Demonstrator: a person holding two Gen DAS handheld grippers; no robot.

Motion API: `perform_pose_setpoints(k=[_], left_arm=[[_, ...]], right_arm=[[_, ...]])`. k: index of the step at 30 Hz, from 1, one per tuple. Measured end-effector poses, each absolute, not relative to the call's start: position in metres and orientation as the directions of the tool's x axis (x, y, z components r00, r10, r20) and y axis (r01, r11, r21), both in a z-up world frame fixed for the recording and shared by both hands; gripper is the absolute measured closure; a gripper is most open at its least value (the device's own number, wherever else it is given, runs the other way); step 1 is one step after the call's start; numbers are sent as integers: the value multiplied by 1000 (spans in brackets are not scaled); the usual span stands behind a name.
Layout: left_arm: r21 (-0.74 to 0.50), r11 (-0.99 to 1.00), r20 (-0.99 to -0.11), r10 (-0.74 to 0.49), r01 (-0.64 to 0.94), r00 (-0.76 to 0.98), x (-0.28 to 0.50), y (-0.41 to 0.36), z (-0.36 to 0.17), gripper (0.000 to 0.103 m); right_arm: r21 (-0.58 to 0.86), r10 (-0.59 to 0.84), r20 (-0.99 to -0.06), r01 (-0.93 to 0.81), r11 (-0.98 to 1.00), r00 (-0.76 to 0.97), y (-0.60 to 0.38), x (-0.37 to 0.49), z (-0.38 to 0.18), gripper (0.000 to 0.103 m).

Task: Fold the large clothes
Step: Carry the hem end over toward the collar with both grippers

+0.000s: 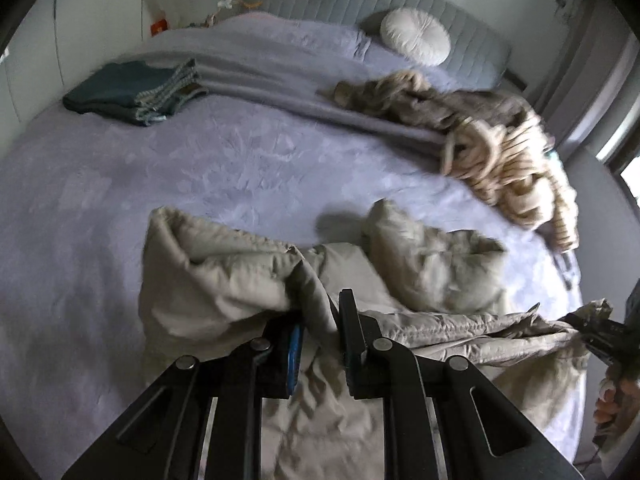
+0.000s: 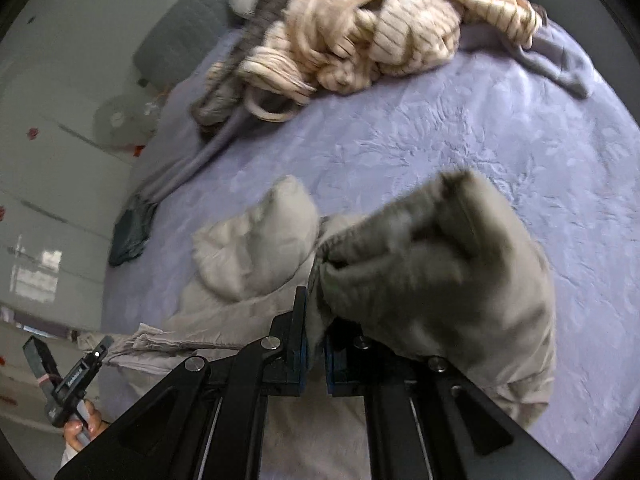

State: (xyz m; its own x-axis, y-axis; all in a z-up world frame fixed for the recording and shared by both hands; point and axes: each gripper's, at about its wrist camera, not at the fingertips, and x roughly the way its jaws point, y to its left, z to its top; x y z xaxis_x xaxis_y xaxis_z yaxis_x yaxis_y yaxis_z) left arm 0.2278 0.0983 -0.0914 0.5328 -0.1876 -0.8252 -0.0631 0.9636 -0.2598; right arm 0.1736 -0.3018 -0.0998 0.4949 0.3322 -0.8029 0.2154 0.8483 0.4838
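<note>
Garment: a pale grey-beige puffy jacket (image 1: 240,280), quilted and crumpled, lies on the bed directly ahead of and beneath both grippers; its surface is softly creased, with a stitched edge band running off to the right of the left gripper.
Left gripper (image 1: 320,344): its two black fingers, one with a blue pad, are closed on a raised fold of the jacket, which stands up between them as a narrow ridge.
Right gripper (image 2: 314,344): its fingers are pinched close together on a bunched edge of the jacket; a thick lobe of fabric, probably a sleeve or hood though motion blur makes it hard to tell, bulges up and to the right of the fingers and drapes over the right finger.
Lift: the held edge looks raised off the bed between the two grippers, while the padded bulk ahead rests on the cover.
Bed (image 1: 100,200): a lilac cover with an embossed leaf pattern carries everything.
Striped garment (image 2: 360,32): a cream ribbed heap lies well ahead of the right gripper, apart from the jacket.
Folded stack (image 1: 128,92): dark teal cloth sits far ahead and to the left of the left gripper.
Round cushion (image 1: 416,36): white, against the grey headboard, far ahead.
</note>
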Motion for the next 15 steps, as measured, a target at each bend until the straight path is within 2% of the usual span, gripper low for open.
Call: perform_pose_setpoints(k=[9,15], left_arm=[[-227,970,-861,-157,-90,485,293,98,-176,84],[-180,980,-864,-115,-87,490,305,88,-200,84]], right_arm=[[487,318,-817,279,828,482,-303,226,-183,96],[487,316,-802,248,837,507,-298,238,-199,96]])
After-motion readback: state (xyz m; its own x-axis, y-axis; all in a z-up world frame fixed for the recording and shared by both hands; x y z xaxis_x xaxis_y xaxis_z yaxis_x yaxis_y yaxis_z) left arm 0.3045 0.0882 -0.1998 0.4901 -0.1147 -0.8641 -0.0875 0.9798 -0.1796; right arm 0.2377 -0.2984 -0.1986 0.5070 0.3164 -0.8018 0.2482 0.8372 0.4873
